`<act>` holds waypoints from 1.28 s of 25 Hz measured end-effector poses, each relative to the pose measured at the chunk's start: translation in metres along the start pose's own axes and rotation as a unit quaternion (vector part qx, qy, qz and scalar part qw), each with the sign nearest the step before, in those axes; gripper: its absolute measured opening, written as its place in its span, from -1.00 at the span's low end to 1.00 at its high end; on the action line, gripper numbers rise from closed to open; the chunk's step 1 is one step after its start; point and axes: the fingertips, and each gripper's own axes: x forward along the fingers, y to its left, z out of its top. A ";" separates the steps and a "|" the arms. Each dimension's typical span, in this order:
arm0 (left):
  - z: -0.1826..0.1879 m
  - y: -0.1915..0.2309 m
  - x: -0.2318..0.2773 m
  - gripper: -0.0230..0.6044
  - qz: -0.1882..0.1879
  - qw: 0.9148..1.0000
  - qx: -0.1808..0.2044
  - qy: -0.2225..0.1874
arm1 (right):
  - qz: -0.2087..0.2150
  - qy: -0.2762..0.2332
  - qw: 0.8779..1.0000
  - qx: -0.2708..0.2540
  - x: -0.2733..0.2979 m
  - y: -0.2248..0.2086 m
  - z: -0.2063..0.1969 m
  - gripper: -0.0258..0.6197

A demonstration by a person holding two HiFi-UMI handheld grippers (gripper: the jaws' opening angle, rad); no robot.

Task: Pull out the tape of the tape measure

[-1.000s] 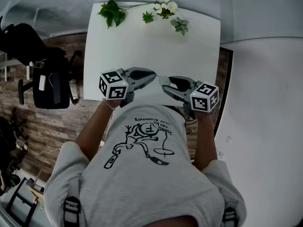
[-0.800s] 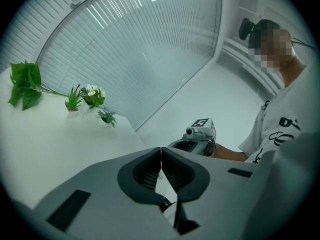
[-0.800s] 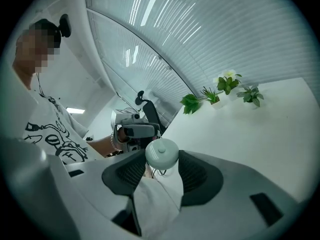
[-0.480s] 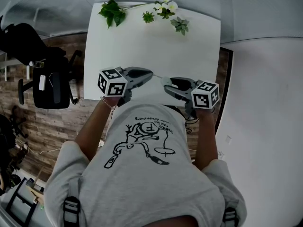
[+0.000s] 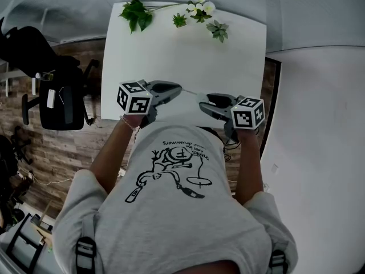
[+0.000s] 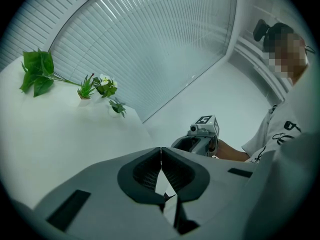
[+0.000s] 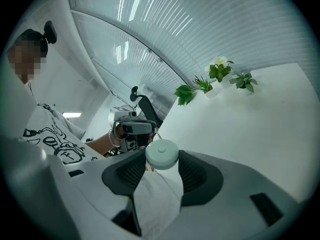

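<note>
A round pale-green tape measure (image 7: 161,154) sits between the pads of my right gripper (image 7: 161,165), which is shut on its case. In the head view the case (image 5: 202,99) shows at the tip of that gripper (image 5: 204,102), over the near edge of the white table (image 5: 171,50). My left gripper (image 5: 179,89) faces it from the left, jaws shut (image 6: 161,156) on the end of the tape. A thin stretch of tape (image 5: 191,92) runs across the small gap between the two grippers. Each gripper shows in the other's view: the right gripper (image 6: 199,135) and the left gripper (image 7: 132,130).
Small artificial plants stand along the table's far edge: a leafy sprig (image 5: 134,13), a flowering one (image 5: 197,9) and a succulent (image 5: 218,30). A black office chair (image 5: 57,99) stands on the wooden floor left of the table. A white wall panel lies to the right.
The two grippers have drawn apart, left gripper to the left and right gripper to the right. The gap between their tips is wider and more tape shows.
</note>
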 end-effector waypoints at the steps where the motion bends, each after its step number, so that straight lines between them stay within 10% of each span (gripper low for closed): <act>1: 0.000 0.001 -0.001 -0.85 0.002 1.000 -0.002 0.000 | -0.002 0.001 1.000 0.001 -0.001 -0.001 -0.001 -0.25; 32: -0.004 0.031 -0.020 -0.86 0.031 0.999 -0.031 0.002 | -0.023 0.016 0.999 0.025 -0.022 -0.028 -0.008 -0.25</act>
